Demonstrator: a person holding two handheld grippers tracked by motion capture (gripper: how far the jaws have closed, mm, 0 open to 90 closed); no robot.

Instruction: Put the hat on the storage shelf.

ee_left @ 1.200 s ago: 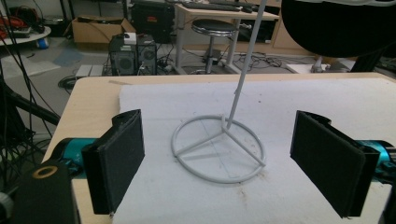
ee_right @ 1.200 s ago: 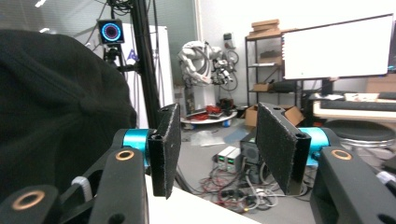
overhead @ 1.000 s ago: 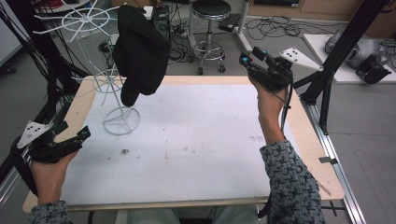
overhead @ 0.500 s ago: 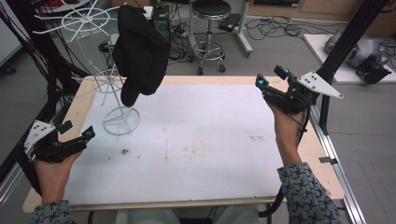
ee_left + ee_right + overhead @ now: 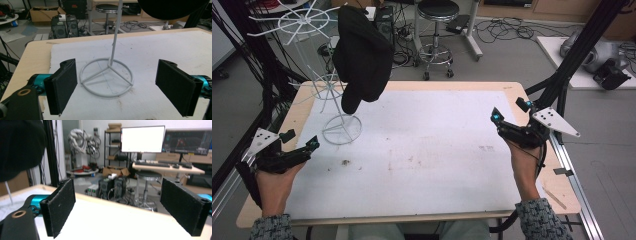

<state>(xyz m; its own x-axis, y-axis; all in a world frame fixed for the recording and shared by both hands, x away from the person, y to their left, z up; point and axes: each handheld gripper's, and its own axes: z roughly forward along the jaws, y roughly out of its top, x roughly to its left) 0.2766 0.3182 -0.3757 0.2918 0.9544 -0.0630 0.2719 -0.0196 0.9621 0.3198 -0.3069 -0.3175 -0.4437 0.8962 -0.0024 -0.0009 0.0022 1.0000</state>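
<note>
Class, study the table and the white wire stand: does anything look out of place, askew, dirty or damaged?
Nothing is damaged or tipped. The black hat hangs lopsided off one side of the white wire stand, which stands upright on its ring base. The white table cover has small dark crumbs and faint smudges near its middle.

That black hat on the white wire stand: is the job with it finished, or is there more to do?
It looks done: the black hat hangs on the white wire stand at the table's far left. Nothing is in hand: the left tongs and right tongs are both open and empty, apart from the hat, near the table's side edges. I see nothing else left to handle.
</note>
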